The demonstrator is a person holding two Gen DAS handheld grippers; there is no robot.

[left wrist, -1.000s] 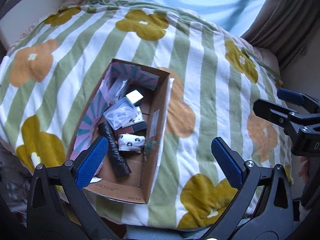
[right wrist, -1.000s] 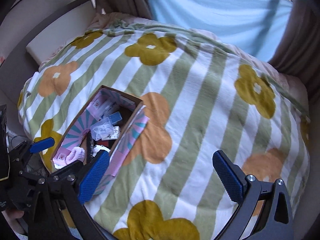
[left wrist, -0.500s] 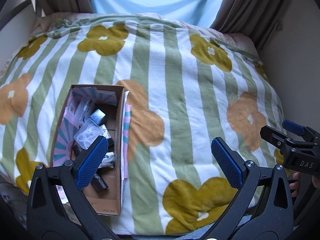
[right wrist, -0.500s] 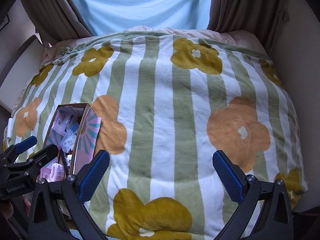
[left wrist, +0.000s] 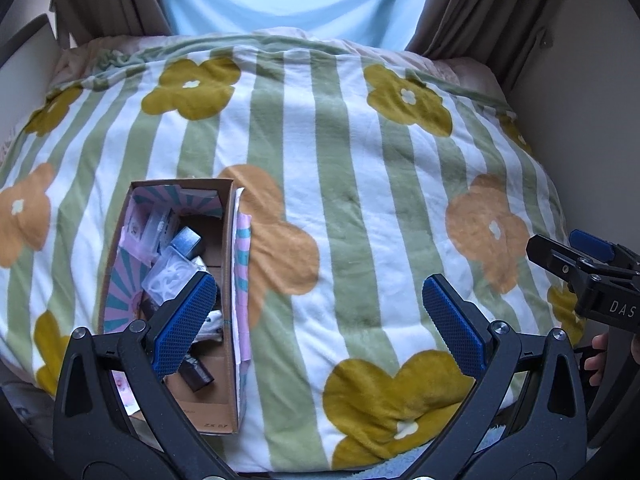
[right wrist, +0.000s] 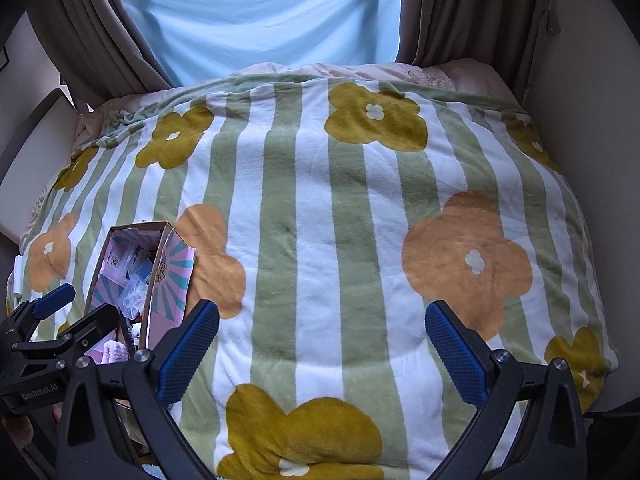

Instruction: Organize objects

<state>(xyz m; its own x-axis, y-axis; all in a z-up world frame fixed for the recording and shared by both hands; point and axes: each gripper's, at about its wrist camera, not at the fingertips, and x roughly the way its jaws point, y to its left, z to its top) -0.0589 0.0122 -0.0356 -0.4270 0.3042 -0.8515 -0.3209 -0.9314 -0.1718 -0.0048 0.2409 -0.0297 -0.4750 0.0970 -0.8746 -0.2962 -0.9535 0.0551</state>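
My left gripper (left wrist: 320, 320) is wide apart, nothing between the pads, hanging over the near edge of the bed. Right gripper (right wrist: 322, 348) same: spread and empty; it also shows at the right edge of the left view. The box (left wrist: 230, 280) lies ahead-left of the left gripper, its near end partly under the left finger (left wrist: 182, 326) in that view. Its long axis runs away from me, roughly parallel to the blanket (left wrist: 344, 208) stripes. Inside, from what I can make out: a clear bag (left wrist: 168, 278), a small silver block (left wrist: 188, 240), a dark roll (left wrist: 196, 372) at the near end; the rest is too cluttered to name. In the right view the box sits far to the lower left, behind the left gripper, so the left hand is clearly nearer and I judge any reach into the box is its job. Versus a second ago: both cameras have swung right and squared up to the bed, the box has slid from mid-frame toward the left edge, and more bare blanket fills the middle. Both grippers were just as wide apart then.
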